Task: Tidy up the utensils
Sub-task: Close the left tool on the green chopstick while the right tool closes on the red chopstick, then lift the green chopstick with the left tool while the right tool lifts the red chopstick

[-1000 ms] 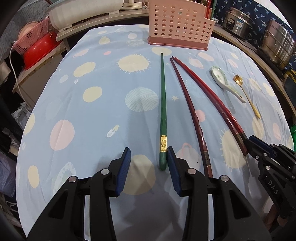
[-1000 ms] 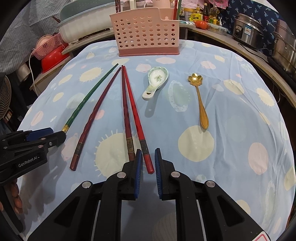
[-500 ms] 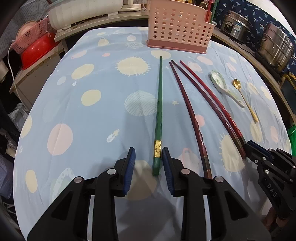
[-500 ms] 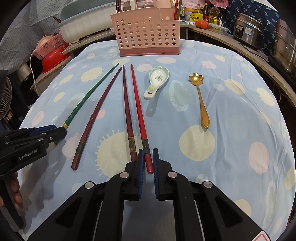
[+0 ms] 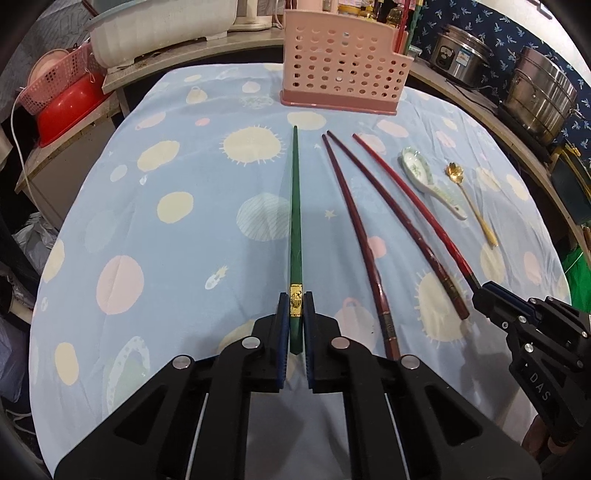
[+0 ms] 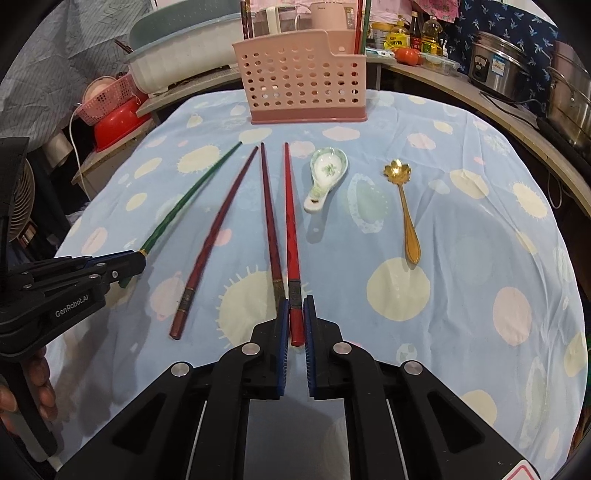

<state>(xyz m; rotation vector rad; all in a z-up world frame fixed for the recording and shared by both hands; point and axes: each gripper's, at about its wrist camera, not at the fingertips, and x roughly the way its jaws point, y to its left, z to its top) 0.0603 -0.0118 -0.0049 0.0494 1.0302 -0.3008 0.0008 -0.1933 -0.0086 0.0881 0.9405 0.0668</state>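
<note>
My left gripper [image 5: 296, 308] is shut on the thick end of a green chopstick [image 5: 295, 221], which points toward the pink perforated utensil holder [image 5: 345, 79] at the far edge. My right gripper [image 6: 295, 308] is shut on the thick end of a bright red chopstick [image 6: 290, 221]. Two dark red chopsticks [image 6: 269, 214] [image 6: 218, 232] lie between them on the cloth. A white ceramic spoon [image 6: 325, 177] and a gold flower spoon [image 6: 404, 206] lie to the right. The holder [image 6: 303, 85] holds a few upright chopsticks.
The table has a light blue patterned cloth [image 5: 166, 240]. A red basin and a pink basket [image 5: 62, 99] sit off the left edge. Steel pots [image 5: 539, 96] and a rice cooker [image 5: 461, 55] stand on the counter at the right. A white tub [image 5: 159, 22] is at the back left.
My left gripper has closed on the green chopstick's end. My right gripper has closed on the bright red chopstick and swung it away from the dark red one beside it.
</note>
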